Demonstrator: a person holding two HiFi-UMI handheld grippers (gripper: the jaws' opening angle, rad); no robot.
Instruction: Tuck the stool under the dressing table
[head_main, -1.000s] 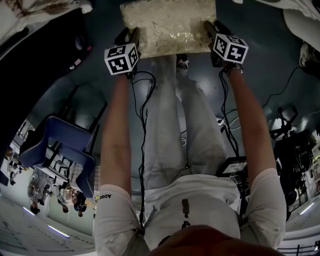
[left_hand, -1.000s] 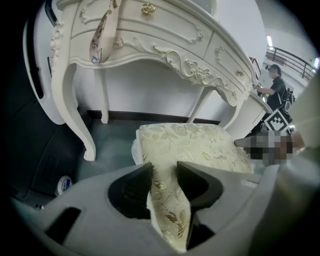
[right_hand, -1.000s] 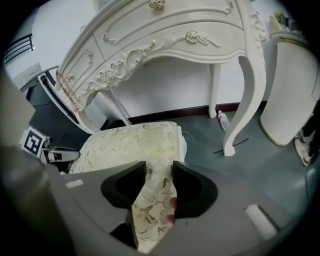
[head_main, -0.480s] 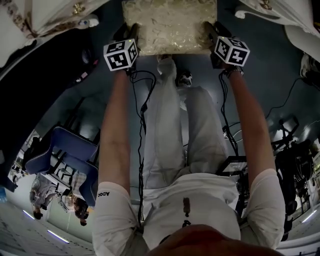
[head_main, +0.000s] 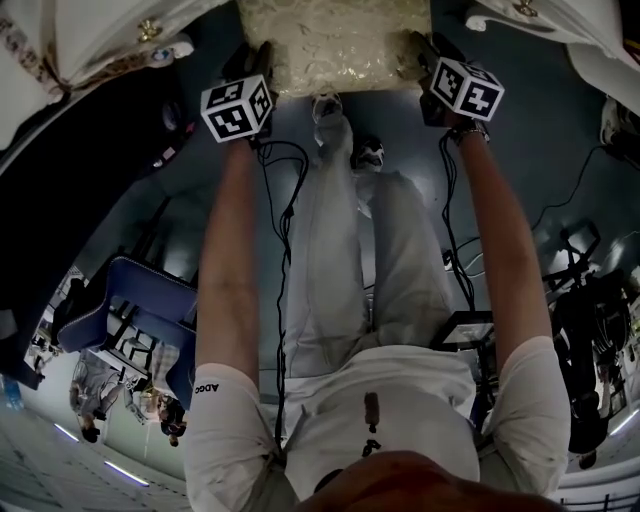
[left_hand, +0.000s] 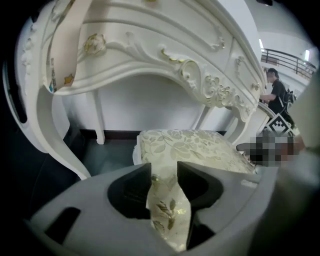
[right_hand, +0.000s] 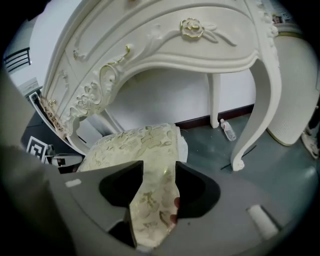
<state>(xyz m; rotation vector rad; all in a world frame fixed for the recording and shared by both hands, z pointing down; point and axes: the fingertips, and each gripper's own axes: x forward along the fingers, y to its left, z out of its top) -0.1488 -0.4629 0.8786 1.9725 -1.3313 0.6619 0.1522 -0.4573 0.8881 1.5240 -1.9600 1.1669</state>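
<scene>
The stool (head_main: 335, 45) has a cream cushion with a gold leaf pattern and stands at the top of the head view, between the white carved dressing table's (head_main: 90, 40) two sides. My left gripper (head_main: 262, 55) holds its left edge and my right gripper (head_main: 420, 50) its right edge. In the left gripper view the left gripper (left_hand: 164, 172) is shut on a fold of the stool (left_hand: 185, 147), below the dressing table (left_hand: 150, 55). The right gripper (right_hand: 159, 172) has just been opening a little. The stool (right_hand: 132, 145) edge still fills the gap between its jaws, under the dressing table (right_hand: 165, 45).
A curved table leg (right_hand: 255, 120) stands right of the stool, with a plastic bottle (right_hand: 227, 130) on the floor behind it. Another leg (left_hand: 55, 130) curves down at the left. A blue chair (head_main: 130, 310) is behind me at left, dark equipment (head_main: 590, 330) and cables at right.
Both grippers and the stool have moved toward the top of the head view, further in between the table's sides. More of the white table shows at both top corners.
</scene>
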